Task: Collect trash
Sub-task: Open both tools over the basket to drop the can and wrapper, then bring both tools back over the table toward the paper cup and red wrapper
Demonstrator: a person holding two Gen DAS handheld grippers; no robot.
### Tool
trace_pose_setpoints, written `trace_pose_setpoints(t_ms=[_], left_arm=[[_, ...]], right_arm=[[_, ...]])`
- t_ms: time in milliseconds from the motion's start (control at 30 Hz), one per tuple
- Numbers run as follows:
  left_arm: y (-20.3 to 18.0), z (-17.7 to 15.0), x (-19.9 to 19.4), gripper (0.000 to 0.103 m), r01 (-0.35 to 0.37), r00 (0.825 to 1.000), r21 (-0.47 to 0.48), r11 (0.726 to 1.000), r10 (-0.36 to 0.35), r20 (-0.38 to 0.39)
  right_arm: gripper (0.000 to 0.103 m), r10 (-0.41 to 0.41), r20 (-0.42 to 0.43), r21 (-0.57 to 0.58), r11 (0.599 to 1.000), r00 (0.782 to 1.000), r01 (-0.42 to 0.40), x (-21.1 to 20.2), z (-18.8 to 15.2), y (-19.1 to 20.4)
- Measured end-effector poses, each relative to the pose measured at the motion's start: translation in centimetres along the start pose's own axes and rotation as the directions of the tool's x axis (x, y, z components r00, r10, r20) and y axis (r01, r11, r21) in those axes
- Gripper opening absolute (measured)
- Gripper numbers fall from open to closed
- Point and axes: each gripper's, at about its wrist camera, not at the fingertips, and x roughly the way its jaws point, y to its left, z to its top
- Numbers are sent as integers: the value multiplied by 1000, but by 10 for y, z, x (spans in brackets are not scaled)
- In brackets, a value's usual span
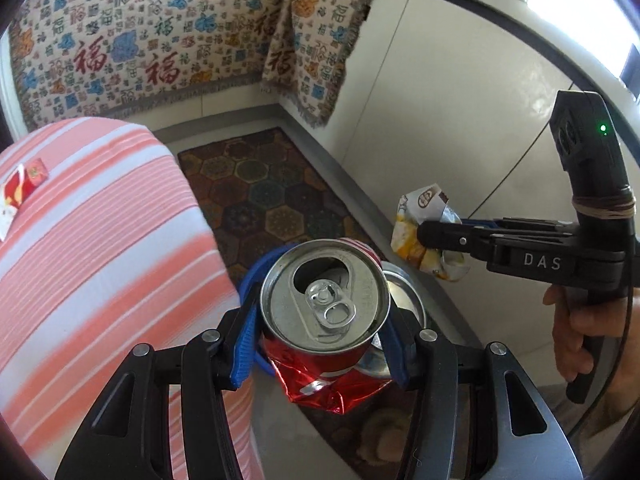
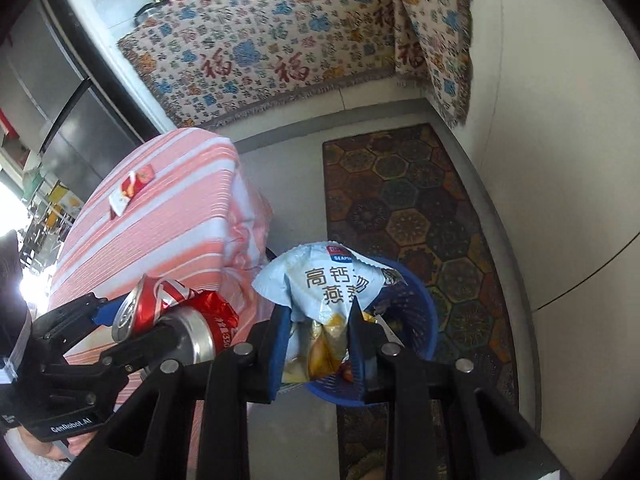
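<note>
Both pieces of trash are in hand, not yet dropped. Left gripper (image 1: 320, 320) clamps a crushed red can (image 1: 325, 316) between its blue pads; right gripper (image 2: 320, 332) is pinched narrow on a pale blue snack wrapper (image 2: 320, 292). Both hang above the blue basket (image 2: 416, 312) on the floor beside the striped table (image 2: 168, 216). Basket already holds some scraps. One red packet (image 2: 134, 188) lies on the table, apparently left to collect. Release comes next, by my reading.

Likely a home, patterned throw (image 2: 280, 52), hexagon rug (image 2: 420, 208), striped tablecloth (image 2: 168, 216)
</note>
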Motion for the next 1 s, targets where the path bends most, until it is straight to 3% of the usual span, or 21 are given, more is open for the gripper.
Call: trace_pose_setpoints(t_ms=[467, 533, 567, 667, 767, 867, 1000], left_arm=[[-20, -4, 77, 55, -26, 996, 71, 997, 32, -82], [-20, -3, 87, 64, -33, 995, 75, 997, 40, -90], [-20, -3, 90, 73, -37, 995, 72, 997, 43, -90], [-21, -1, 95, 75, -37, 996, 73, 997, 43, -82], [-19, 2, 84, 75, -35, 997, 59, 998, 39, -68], [-15, 5, 53, 76, -26, 999, 39, 999, 27, -19], [3, -2, -12, 90, -42, 997, 13, 999, 42, 62]], right_arm=[[29, 20, -91, 134, 991, 996, -8, 69, -3, -68], [30, 28, -92, 152, 988, 995, -14, 76, -4, -75], [33, 39, -93, 162, 986, 995, -23, 79, -5, -77], [53, 69, -83, 188, 981, 994, -52, 85, -3, -83], [53, 79, -47, 199, 978, 996, -69, 79, 0, -84], [53, 37, 32, 168, 985, 999, -42, 60, 2, -75], [53, 10, 159, 118, 993, 987, -29, 25, 1, -53]])
